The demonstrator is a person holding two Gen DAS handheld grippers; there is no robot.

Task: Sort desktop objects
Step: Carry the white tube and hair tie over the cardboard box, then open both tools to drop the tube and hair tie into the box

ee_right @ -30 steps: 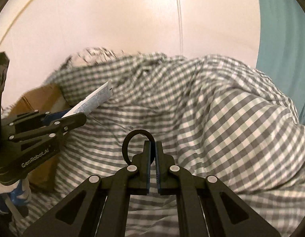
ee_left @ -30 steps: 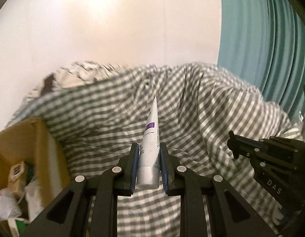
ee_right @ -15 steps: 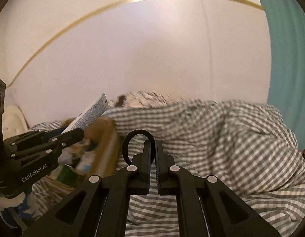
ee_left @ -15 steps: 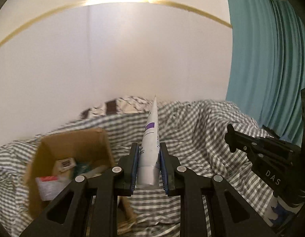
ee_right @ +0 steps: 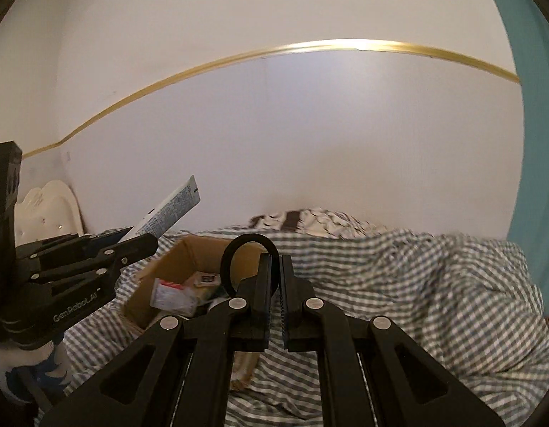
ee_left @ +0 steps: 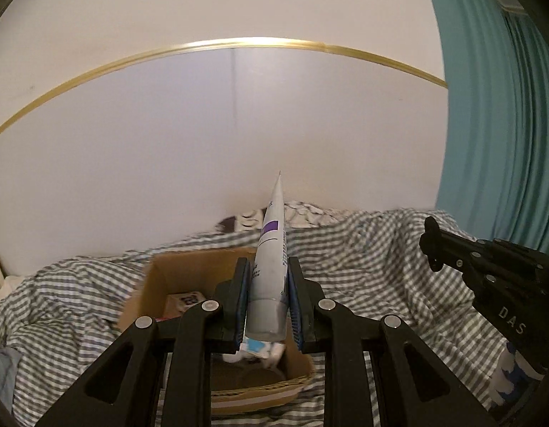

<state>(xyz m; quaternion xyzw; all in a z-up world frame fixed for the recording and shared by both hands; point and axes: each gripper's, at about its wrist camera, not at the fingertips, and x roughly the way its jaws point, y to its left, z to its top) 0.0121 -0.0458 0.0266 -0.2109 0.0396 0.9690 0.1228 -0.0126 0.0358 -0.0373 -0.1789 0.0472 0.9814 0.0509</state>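
Note:
My left gripper is shut on a silver-white tube with a purple band, cap end toward the camera and flat end up. Beneath and just beyond it sits an open cardboard box with several small packets inside. The right wrist view shows that left gripper at the left with the tube sticking up, beside the box. My right gripper is shut on a thin black ring that loops out to the left of its fingertips. It shows at the right edge of the left wrist view as the right gripper.
Rumpled grey-and-white checked bedding lies all around the box. Behind it stands a white wall with a gold strip, and a teal curtain hangs at the right. A white padded headboard is at the far left. Gloved hands hold both grippers.
Both grippers have risen, so more wall shows. The cardboard box has come from the left edge to right under the left gripper. Both grips are unchanged.

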